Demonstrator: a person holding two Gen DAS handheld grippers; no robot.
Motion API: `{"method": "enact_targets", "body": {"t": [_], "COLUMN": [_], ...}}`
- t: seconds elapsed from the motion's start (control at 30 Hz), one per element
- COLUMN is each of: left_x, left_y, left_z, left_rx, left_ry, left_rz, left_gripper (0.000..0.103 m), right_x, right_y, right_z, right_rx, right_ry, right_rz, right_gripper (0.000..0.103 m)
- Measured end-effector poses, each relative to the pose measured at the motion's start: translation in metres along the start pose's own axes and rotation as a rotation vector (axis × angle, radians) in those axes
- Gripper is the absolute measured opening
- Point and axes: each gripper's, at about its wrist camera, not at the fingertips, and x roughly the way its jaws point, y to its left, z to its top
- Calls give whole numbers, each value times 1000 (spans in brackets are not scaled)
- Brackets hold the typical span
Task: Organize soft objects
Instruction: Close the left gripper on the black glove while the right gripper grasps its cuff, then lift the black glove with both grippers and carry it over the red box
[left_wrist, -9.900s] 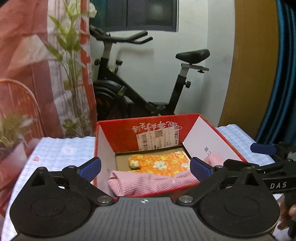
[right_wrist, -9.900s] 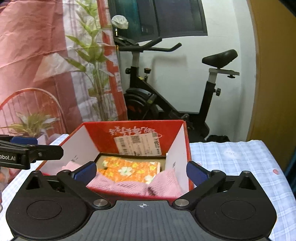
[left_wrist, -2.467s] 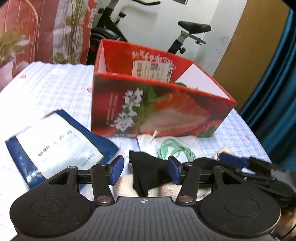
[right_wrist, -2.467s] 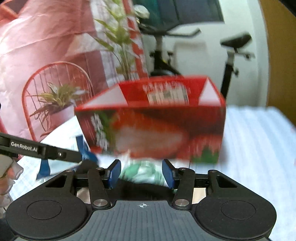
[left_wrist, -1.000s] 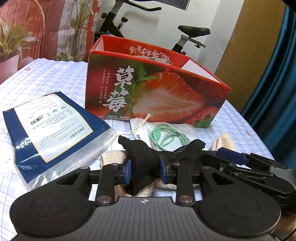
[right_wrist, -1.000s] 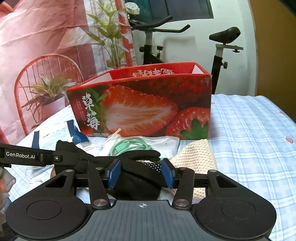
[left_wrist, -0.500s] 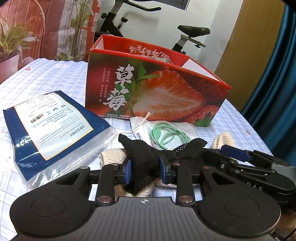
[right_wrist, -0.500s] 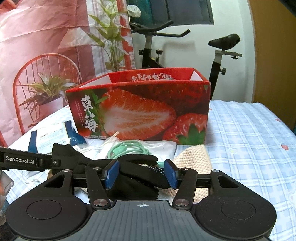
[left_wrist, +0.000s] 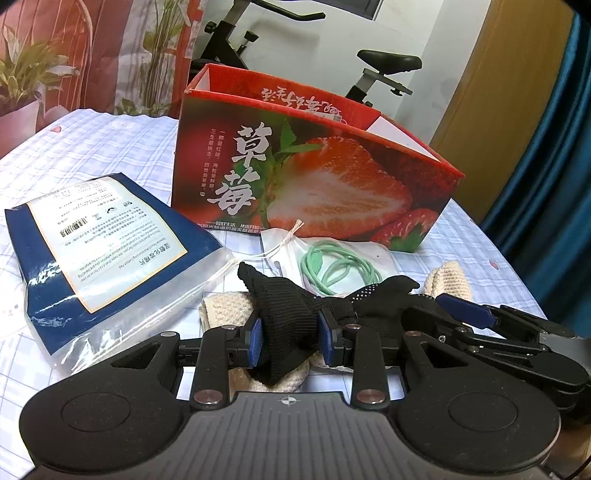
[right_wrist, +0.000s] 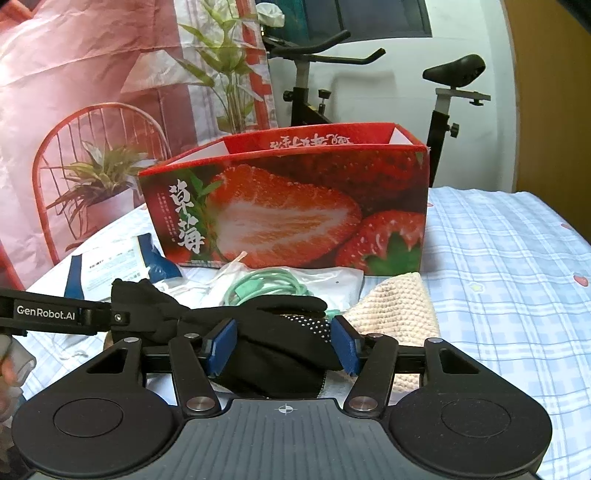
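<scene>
One black glove (left_wrist: 291, 314) lies stretched between two grippers in front of one strawberry box (left_wrist: 295, 184) on the checked tablecloth (right_wrist: 498, 266). The left gripper (left_wrist: 290, 338) is clamped on one end of the glove. The right gripper (right_wrist: 282, 345) has just been widening its jaws; the glove's dotted part sits between its pads, and whether they still press it I cannot tell. Under the glove lies one cream knitted cloth (right_wrist: 395, 302). Nearby are one green cable (left_wrist: 336, 266) in a clear bag and one blue packet (left_wrist: 92, 236)
</scene>
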Motion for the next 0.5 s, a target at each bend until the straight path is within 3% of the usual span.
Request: {"method": "enact_targets", "body": {"t": [0.23,0.5], "left_x": [1,1], "left_y": [0,-3], "left_z": [-1,-2], "left_rx": [-4,8], "left_ry": [-1,3], "left_rz": [0,9], "left_gripper": [34,34], "right_x": [3,2], "right_y": [3,8], "right_z": [-2,-4], "right_rx": [-23,-39], "right_ry": [17,48], "right_rz": [2,35], "right_gripper": [57,32]}}
